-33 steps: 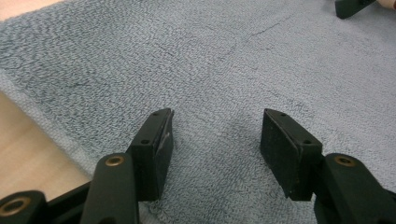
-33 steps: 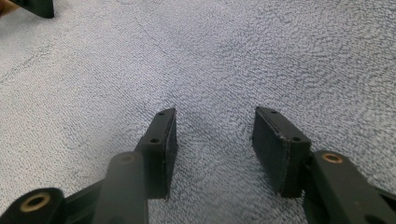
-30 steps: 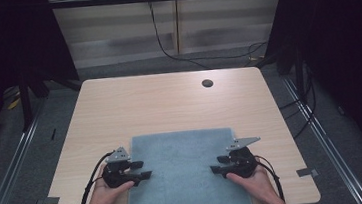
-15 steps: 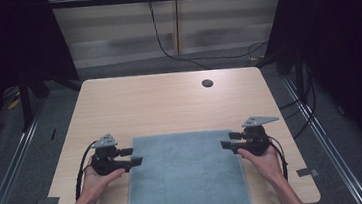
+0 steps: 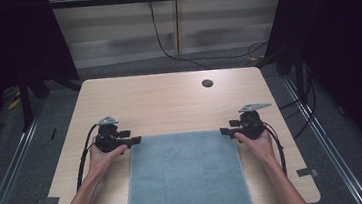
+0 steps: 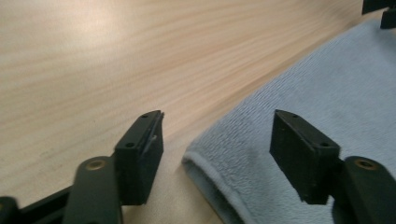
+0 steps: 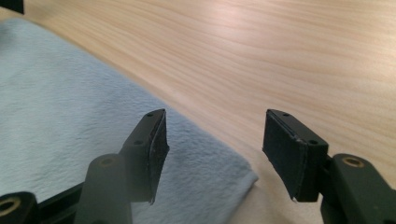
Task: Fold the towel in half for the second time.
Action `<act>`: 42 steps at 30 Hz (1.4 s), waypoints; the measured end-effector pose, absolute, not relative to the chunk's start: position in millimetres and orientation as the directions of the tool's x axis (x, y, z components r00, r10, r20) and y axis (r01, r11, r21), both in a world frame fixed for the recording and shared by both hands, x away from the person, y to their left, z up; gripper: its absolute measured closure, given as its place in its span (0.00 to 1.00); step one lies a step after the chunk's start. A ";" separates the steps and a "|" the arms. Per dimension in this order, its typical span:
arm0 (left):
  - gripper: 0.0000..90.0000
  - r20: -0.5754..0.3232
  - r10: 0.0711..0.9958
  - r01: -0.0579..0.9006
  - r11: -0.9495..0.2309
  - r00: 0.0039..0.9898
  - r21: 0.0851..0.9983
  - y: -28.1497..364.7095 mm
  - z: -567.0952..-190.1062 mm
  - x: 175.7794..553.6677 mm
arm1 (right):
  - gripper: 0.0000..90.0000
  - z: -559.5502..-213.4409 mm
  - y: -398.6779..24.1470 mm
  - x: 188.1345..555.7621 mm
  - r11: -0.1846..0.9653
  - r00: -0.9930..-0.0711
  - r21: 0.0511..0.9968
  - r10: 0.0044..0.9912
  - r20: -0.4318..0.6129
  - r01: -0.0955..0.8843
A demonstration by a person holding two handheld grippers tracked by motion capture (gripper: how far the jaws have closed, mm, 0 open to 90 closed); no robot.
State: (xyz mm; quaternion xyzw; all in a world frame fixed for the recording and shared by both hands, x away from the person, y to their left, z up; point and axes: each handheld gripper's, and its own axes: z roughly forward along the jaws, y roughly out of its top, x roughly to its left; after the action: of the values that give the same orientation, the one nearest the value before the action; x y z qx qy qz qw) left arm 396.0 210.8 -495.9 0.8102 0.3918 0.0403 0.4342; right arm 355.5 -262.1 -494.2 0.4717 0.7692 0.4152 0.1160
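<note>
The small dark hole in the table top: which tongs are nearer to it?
Right. The right tongs sit at the towel's far right corner, nearly below the hole; the left tongs are further off at its far left corner.

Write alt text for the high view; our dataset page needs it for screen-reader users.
A person holds the left gripper and right gripper, jaws open, at the two far corners of a blue-grey towel lying flat on a light wooden table and hanging over its near edge.
</note>
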 end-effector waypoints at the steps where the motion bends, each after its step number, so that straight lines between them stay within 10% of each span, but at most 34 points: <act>1: 0.38 -0.263 0.684 0.603 -0.319 0.681 0.731 210.9 -497.4 396.9 | 0.44 -498.5 -262.5 357.7 0.214 -0.532 0.737 0.816 0.227 0.642; 13: 0.40 -0.229 0.673 0.577 -0.353 0.704 0.736 211.6 -507.8 395.6 | 0.48 -508.2 -258.4 358.1 0.235 -0.523 0.723 0.828 0.201 0.650; 24: 0.89 -0.280 0.588 0.558 -0.365 0.759 0.746 208.9 -511.2 387.9 | 0.88 -503.5 -257.7 352.4 0.216 -0.539 0.735 0.809 0.234 0.643; 42: 0.92 -0.269 0.569 0.469 -0.238 0.777 0.850 211.7 -453.2 389.0 | 0.95 -439.8 -263.6 350.4 0.141 -0.574 0.832 0.784 0.237 0.536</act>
State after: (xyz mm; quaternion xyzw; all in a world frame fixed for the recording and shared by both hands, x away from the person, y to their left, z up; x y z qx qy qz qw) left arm 389.0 211.7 -453.2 0.7854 0.3305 0.0480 0.5211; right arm 350.4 -263.6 -439.8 0.4435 0.7444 0.4825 0.1284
